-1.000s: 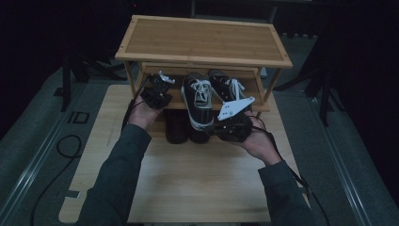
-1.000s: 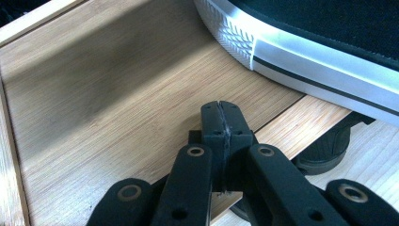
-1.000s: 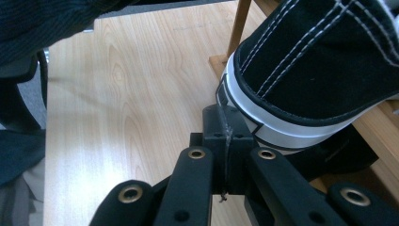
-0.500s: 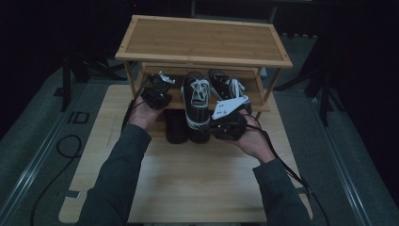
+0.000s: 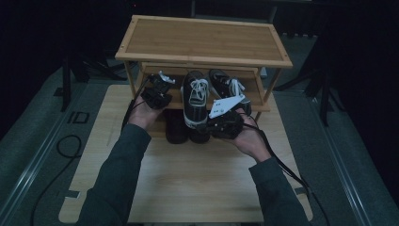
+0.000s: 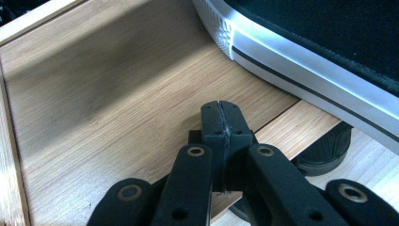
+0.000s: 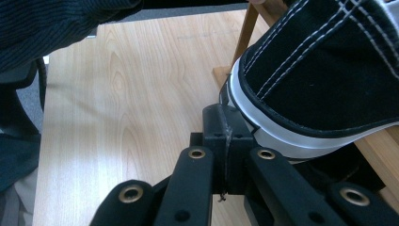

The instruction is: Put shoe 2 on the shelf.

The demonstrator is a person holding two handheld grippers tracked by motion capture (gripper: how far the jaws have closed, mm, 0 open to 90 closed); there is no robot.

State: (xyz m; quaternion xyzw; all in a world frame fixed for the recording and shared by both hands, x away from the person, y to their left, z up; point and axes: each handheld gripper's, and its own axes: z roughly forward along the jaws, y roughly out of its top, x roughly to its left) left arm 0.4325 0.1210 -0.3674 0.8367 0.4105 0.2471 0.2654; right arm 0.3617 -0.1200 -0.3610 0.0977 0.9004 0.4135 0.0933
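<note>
Fingers of the right gripper are pressed together, empty, against the sneaker, which is best nudged squarely inward from the rack shelf's front edge.

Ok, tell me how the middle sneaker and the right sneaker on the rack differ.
The middle sneaker sticks out past the shelf's front edge; the right sneaker sits farther back on the shelf. The middle sneaker points straight at the person; the right sneaker lies angled. The right gripper is at the middle sneaker's toe, not the right sneaker's. Both are black with white laces.
</note>
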